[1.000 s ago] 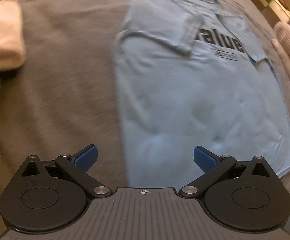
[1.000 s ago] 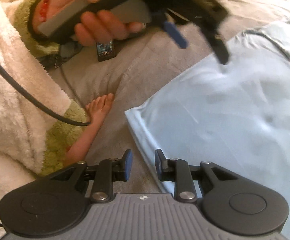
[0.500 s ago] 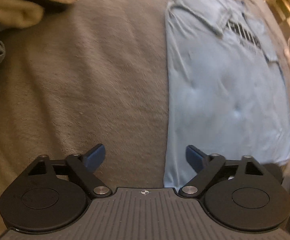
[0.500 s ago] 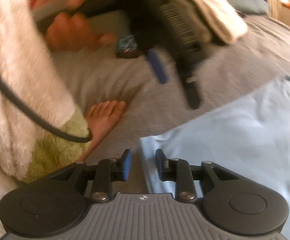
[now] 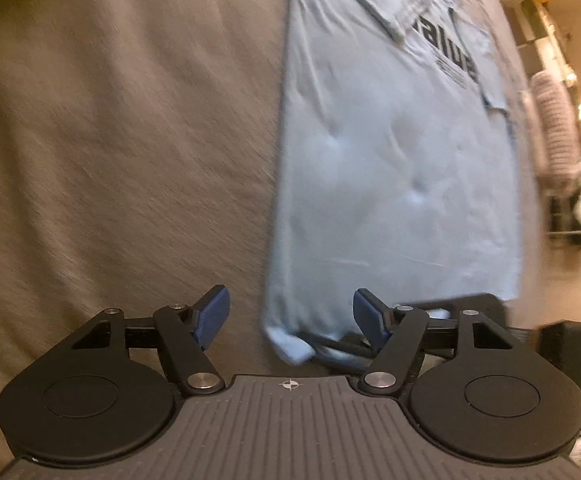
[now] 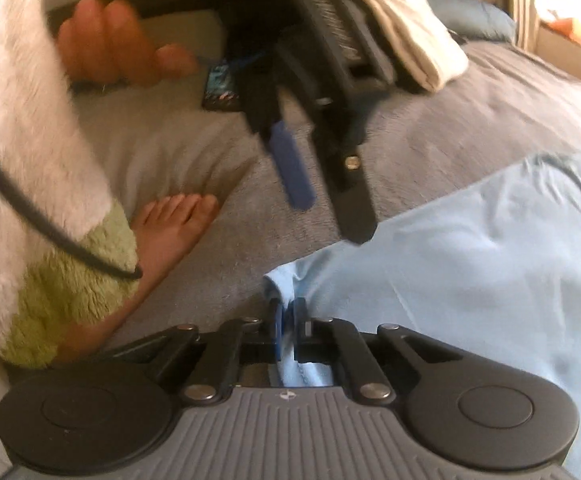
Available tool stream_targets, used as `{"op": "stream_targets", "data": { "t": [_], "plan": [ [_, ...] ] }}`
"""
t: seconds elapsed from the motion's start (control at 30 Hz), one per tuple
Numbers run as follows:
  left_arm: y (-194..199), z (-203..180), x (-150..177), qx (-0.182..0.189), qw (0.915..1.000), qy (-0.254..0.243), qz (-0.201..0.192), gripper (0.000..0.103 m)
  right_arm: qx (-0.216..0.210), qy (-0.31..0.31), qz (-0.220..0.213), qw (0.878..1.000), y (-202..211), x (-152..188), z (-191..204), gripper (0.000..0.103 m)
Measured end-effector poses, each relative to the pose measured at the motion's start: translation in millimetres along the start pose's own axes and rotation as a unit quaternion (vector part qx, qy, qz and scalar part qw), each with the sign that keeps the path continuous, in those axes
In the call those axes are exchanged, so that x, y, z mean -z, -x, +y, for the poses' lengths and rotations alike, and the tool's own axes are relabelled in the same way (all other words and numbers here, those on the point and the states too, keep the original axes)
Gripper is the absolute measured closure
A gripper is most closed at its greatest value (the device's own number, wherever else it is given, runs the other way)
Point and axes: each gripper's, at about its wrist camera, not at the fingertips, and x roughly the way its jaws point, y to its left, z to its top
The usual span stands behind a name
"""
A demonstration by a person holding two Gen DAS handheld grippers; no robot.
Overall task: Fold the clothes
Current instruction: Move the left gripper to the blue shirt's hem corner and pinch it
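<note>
A light blue T-shirt with black lettering lies flat on the grey blanket, its sleeves folded inward. My left gripper hovers low over the near hem. Its jaws are closing, a curled hem corner lies between them, and the blue pads stand apart from the cloth. In the right wrist view the T-shirt fills the right side. My right gripper is shut on the hem corner, with cloth bunched between its pads. Further along that edge, the left gripper points down.
A person's bare foot and a fuzzy white and green sleeve lie left of the shirt, crossed by a black cable. A small dark phone-like object and folded beige clothes sit further back. Floor and furniture lie past the bed's right edge.
My right gripper has closed on the shirt's hem corner. The left gripper's jaws have narrowed, and it has sunk towards the hem, with the corner now between its fingers.
</note>
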Motion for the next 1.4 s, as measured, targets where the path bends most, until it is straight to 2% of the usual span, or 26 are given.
{"op": "stream_targets", "data": {
  "t": [0.07,0.33,0.53,0.7,0.8,0.97,1.4],
  "plan": [
    [-4,3,0,0.017,0.9996,0.018,0.011,0.033,0.000,-0.006,-0.007,1.000,3,0,-1,0.099],
    [-9,9,0,0.020,0.9989,0.039,0.019,0.033,0.001,0.007,-0.031,0.999,15,-2,5,0.099],
    [-21,13,3,0.059,0.9957,0.055,0.046,0.035,0.004,0.003,-0.042,0.999,18,-7,4,0.099],
    [-29,12,3,0.070,0.9942,0.061,0.053,0.046,0.007,0.007,-0.046,0.999,21,-7,5,0.099],
    [-29,11,4,0.068,0.9947,0.054,0.055,0.057,0.005,0.009,-0.050,0.999,22,-6,6,0.099],
    [-33,10,6,0.065,0.9949,0.042,0.065,0.080,0.000,0.009,-0.051,0.999,22,-5,6,0.099],
    [-38,15,8,0.072,0.9935,0.043,0.077,0.093,-0.019,0.002,-0.029,0.999,22,-1,4,0.095]
  ]
}}
